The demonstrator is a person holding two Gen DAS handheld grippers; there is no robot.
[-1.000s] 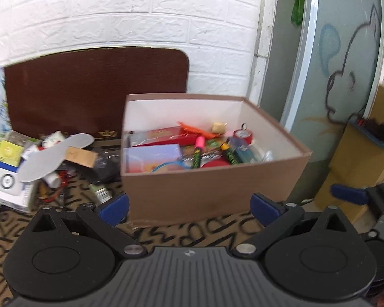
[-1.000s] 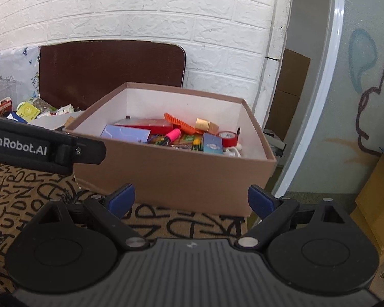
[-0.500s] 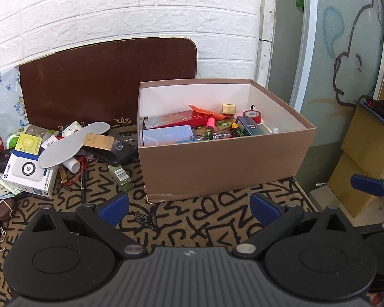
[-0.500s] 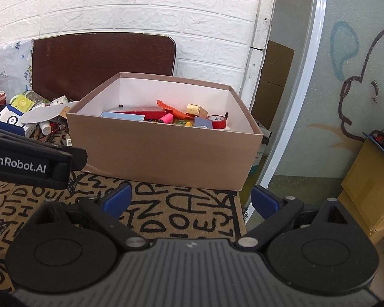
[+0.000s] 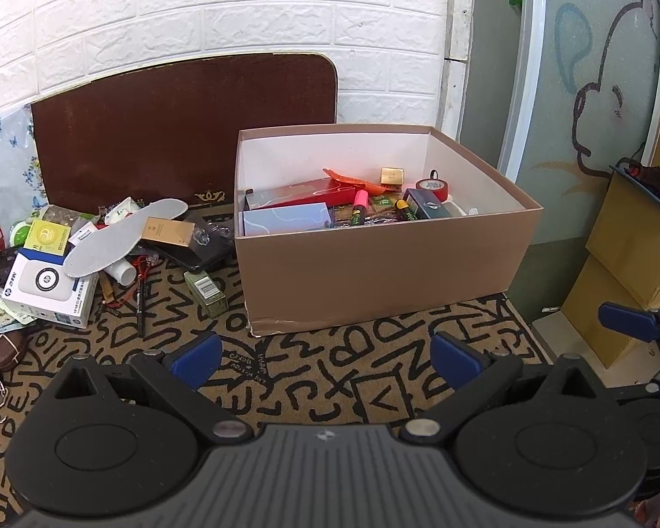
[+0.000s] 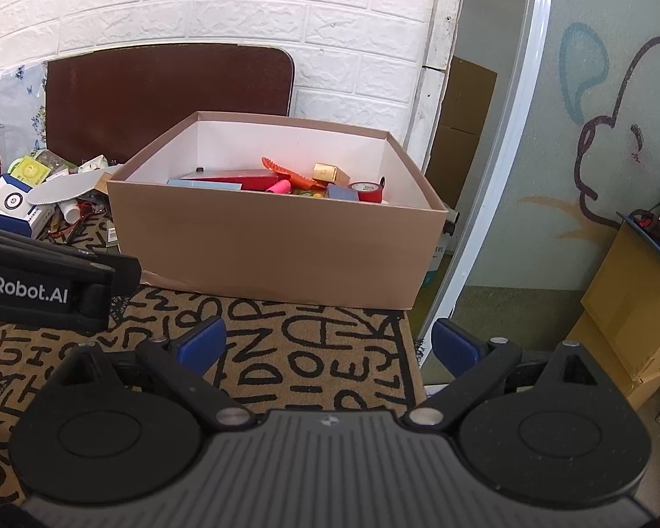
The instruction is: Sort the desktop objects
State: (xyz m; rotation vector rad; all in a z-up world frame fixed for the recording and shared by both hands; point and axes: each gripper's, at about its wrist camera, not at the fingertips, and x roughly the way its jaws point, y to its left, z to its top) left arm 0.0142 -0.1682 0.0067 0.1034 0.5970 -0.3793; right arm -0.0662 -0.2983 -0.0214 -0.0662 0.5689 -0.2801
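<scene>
A brown cardboard box [image 5: 374, 273] stands on a patterned mat and holds a red box, a pale blue box [image 5: 286, 218], a pink marker [image 5: 359, 202], an orange comb, red tape [image 5: 431, 185] and more. It also shows in the right wrist view [image 6: 277, 255]. Left of it lies a pile of loose items: a grey insole [image 5: 123, 233], a white HP box [image 5: 48, 290], a green box [image 5: 207, 292]. My left gripper [image 5: 325, 358] is open and empty, well in front of the box. My right gripper [image 6: 328, 345] is open and empty, also short of the box.
A dark brown board [image 5: 185, 132] leans on the white brick wall behind the pile. The mat's right edge [image 6: 413, 352] borders a doorway with a glass panel. Cardboard cartons [image 5: 629, 273] stand at the right. The left gripper's body [image 6: 44, 281] shows in the right wrist view.
Both grippers have pulled back from the box, which now looks smaller and farther. More of the mat and the pile at the left has come into view.
</scene>
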